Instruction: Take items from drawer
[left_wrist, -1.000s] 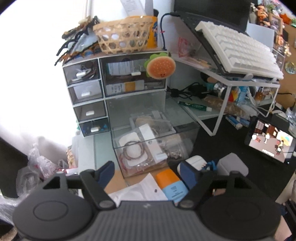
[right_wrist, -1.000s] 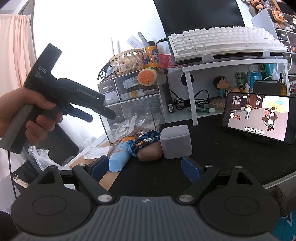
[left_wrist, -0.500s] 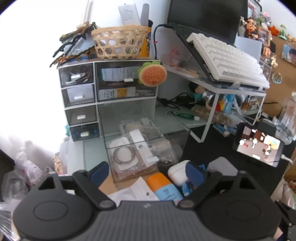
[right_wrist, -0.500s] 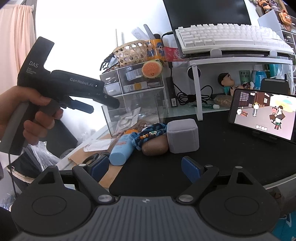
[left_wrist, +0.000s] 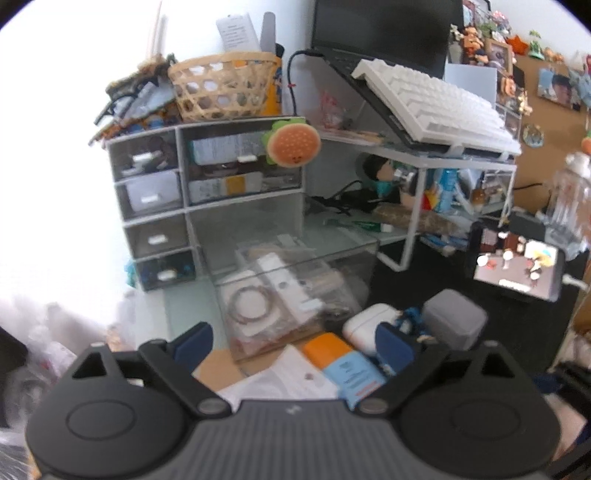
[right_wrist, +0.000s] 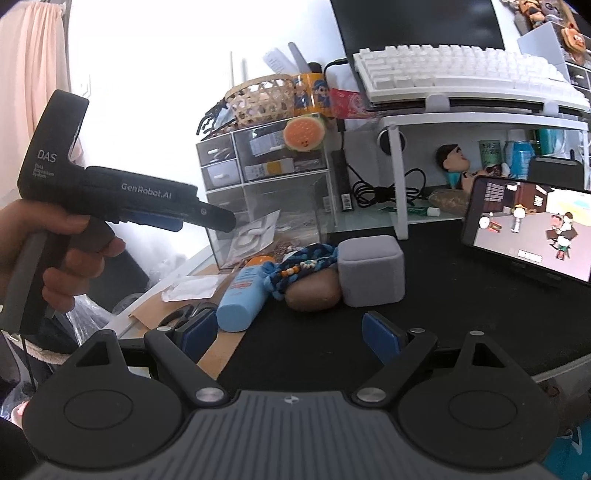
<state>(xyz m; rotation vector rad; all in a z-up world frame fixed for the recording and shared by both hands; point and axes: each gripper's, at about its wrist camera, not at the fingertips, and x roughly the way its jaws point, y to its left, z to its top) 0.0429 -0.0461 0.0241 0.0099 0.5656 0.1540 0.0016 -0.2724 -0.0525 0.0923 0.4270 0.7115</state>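
A clear drawer (left_wrist: 291, 266) is pulled out of the white organizer (left_wrist: 207, 192) and holds several small packets and a ring-shaped bracelet (left_wrist: 251, 304). It also shows in the right wrist view (right_wrist: 273, 225). In front of it lie a blue and orange tube (left_wrist: 343, 365), a white case (left_wrist: 365, 325), a braided cord (right_wrist: 306, 262), a brown pouch (right_wrist: 314, 291) and a grey box (right_wrist: 373, 269). My left gripper (left_wrist: 293, 347) is open and empty, above the tube and short of the drawer; it shows from the side in the right wrist view (right_wrist: 207, 221). My right gripper (right_wrist: 290, 332) is open and empty over the black mat.
A white riser (left_wrist: 417, 155) carries a keyboard (left_wrist: 436, 103) and a laptop. A phone (right_wrist: 532, 229) stands at the right. A woven basket (left_wrist: 225, 85) sits on the organizer. White paper (left_wrist: 284, 380) and scissors (right_wrist: 184, 314) lie by the table's left edge.
My left gripper has pulled back and risen a little, so the drawer looks farther and the white case and grey box come into its view. My right gripper has barely moved.
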